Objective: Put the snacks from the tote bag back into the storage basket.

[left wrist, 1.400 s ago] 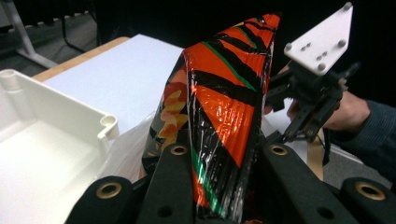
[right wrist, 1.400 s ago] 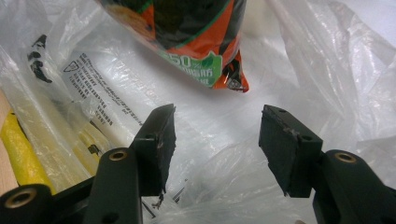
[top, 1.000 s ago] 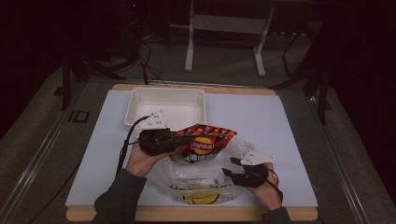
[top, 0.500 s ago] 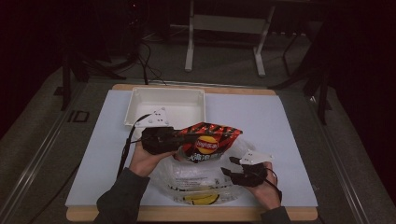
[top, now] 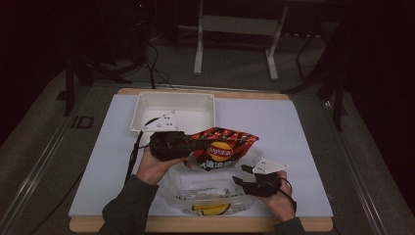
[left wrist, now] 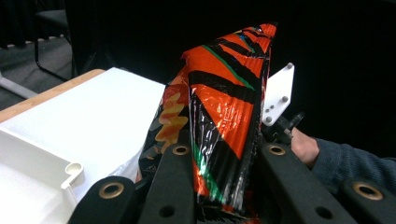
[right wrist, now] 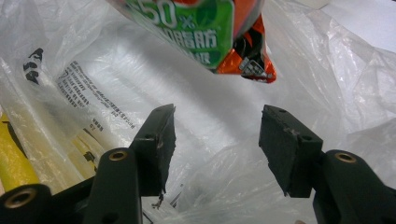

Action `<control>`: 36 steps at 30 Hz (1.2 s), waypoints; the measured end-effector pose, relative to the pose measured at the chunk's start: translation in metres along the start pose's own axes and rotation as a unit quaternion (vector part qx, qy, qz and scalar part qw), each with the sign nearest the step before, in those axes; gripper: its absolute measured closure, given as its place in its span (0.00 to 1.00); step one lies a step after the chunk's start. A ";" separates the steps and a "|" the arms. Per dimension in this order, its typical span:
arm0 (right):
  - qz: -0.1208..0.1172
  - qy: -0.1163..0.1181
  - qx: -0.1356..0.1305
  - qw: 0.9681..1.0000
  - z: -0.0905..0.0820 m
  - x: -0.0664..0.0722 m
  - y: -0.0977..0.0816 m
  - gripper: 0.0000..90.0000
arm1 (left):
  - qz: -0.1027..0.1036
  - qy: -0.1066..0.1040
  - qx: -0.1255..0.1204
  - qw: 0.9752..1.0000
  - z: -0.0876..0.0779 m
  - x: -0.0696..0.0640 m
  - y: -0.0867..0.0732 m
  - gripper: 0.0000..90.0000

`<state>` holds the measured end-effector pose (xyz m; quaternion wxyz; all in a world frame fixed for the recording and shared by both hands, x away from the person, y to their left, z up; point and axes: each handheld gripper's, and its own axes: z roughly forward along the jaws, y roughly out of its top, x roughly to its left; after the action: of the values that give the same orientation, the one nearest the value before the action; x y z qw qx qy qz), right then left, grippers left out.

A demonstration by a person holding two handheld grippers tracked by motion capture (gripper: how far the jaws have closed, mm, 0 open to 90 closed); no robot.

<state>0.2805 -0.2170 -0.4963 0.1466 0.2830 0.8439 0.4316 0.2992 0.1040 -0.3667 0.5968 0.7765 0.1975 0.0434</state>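
A red-and-black chip bag [top: 222, 147] was held pinched between the jaws of the left gripper [top: 188, 145], having been carried further across over the clear plastic bag [top: 205, 183] than half a second before. Just ahead of and below those jaws, the plastic bag's mouth lay slack. The right gripper [top: 243, 175] was kept spread wide with nothing between its jaws, the chip bag hanging above and beyond it. The snack appeared poised to be lowered inside, beside something yellow [top: 211, 209].

Chip bag [top: 221, 147] overhangs plastic bag [top: 205, 188] mouth; far-right tabletop [top: 293, 122] free.
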 end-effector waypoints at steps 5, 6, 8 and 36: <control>-0.002 0.000 0.002 1.000 0.002 0.000 0.000 0.50 | 0.002 0.004 -0.002 1.000 -0.005 -0.001 0.004 0.92; -0.002 0.000 0.002 1.000 0.002 0.000 0.000 0.50 | 0.003 0.004 -0.002 1.000 -0.006 -0.001 0.004 0.92; -0.001 0.000 0.002 1.000 0.002 0.000 0.000 0.50 | 0.002 0.005 -0.003 1.000 -0.009 -0.001 0.005 0.92; -0.001 0.001 0.006 1.000 0.004 -0.001 -0.001 0.50 | -0.002 0.021 -0.048 0.999 -0.048 0.026 0.038 0.92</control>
<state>0.2833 -0.2155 -0.4993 0.1445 0.2830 0.8465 0.4271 0.3177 0.1489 -0.3219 0.6297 0.7451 0.2093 0.0675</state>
